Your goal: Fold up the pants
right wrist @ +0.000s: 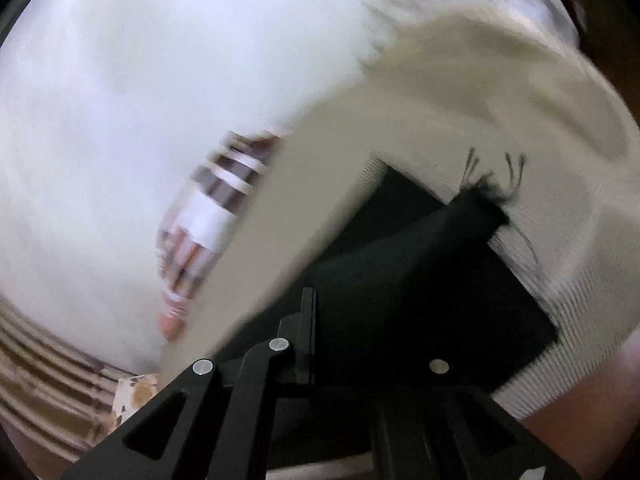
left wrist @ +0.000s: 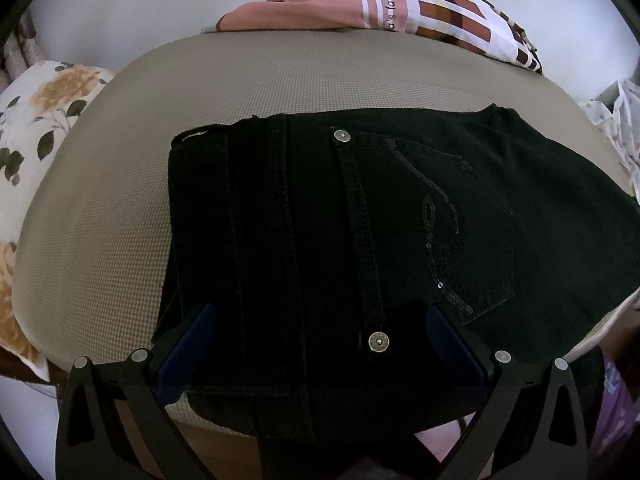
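Pants (left wrist: 360, 240) lie folded on the bed (left wrist: 120, 200); left gripper (left wrist: 320, 344) jaws wide, right gripper (right wrist: 360, 320) pinching the hem, which could slip and unfold.

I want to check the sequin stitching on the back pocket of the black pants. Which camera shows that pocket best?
The left wrist view: the back pocket lies flat, sharp and whole, with its sequin swirl clear. The right wrist view is motion-blurred and shows only plain black fabric and a frayed hem, with no pocket visible.
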A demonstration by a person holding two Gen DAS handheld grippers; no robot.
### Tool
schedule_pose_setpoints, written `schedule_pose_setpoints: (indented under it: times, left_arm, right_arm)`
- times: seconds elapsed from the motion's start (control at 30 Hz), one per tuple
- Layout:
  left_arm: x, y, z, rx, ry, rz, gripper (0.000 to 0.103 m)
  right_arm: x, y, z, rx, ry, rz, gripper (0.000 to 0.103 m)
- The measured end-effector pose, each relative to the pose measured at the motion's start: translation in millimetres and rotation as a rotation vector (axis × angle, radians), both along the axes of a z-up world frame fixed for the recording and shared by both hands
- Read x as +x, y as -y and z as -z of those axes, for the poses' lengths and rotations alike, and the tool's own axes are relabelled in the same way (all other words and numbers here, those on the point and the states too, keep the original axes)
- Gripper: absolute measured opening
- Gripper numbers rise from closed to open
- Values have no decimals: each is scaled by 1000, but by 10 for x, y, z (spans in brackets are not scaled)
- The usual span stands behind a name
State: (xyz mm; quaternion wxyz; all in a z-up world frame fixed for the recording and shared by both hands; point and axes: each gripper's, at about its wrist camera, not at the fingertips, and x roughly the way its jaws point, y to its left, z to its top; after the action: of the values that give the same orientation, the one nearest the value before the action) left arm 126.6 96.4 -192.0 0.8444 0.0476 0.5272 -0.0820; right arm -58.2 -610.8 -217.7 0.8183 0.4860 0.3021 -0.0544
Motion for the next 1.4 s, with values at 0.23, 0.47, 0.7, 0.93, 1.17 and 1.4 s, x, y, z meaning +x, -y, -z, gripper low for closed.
schedule_pose_setpoints:
  times: [0.23,0.47,0.7,0.93,1.17,1.4]
  left_arm:
    - [-1,-4,-13,0,-5,1,103]
    - [6,8,-7,1,0,-3,103]
    - [11,14,1,5,10,1,103]
    - [0,29,14,7,15,3,103]
    - [27,33,27,4,36,-3,103]
    - [71,43,22,5,28,-5,103]
  right_arm:
    - [-177,173,547,352,136,3,44]
    - [66,305,480,349,116,-42,66]
    - [363,254,258,207,-67,-34,8]
    - [364,372,-103,252,265,-19,6]
    - [69,496,282,118,60,59,6]
    - [-168,556,429,265,107,69,14]
